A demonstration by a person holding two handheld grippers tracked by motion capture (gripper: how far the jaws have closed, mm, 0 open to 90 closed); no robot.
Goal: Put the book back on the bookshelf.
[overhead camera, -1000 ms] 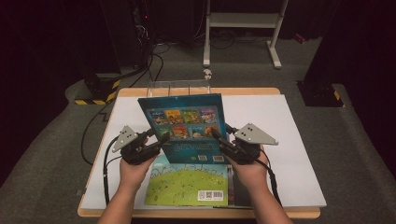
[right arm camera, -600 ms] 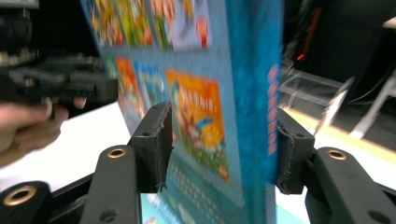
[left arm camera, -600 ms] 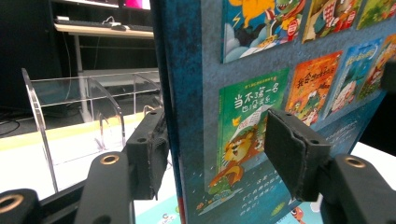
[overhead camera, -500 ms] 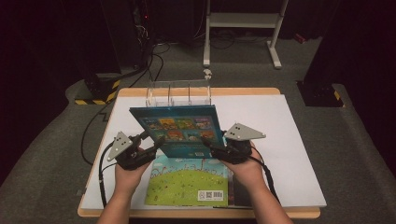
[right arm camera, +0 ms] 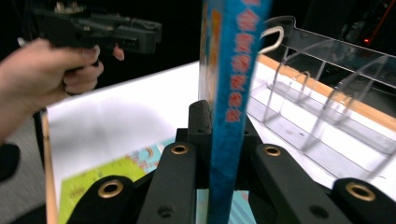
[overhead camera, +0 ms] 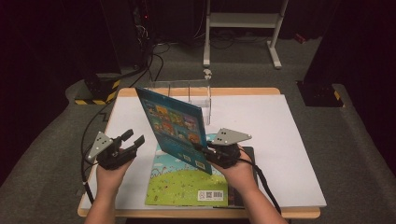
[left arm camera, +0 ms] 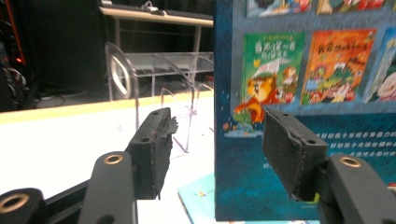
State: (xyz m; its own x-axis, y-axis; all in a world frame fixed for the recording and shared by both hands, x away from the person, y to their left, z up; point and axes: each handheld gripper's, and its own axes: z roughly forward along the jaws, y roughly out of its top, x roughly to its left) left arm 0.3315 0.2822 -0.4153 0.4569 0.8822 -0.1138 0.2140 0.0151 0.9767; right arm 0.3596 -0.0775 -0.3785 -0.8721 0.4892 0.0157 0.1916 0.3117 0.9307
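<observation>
Right gripper [overhead camera: 203,150] has its fingers clamped on the blue book [overhead camera: 175,126], which stands upright between them, above the green book [overhead camera: 187,182] on the counter [overhead camera: 280,140]. Left gripper [overhead camera: 133,141] sits just beside the blue book, fingers apart, holding nothing.

The upright blue picture book [overhead camera: 175,128] has a glossy paper cover; the clear plastic divider rack [overhead camera: 187,91] shines smooth; the white tabletop [overhead camera: 280,140] looks matt, its wooden edge pale.
</observation>
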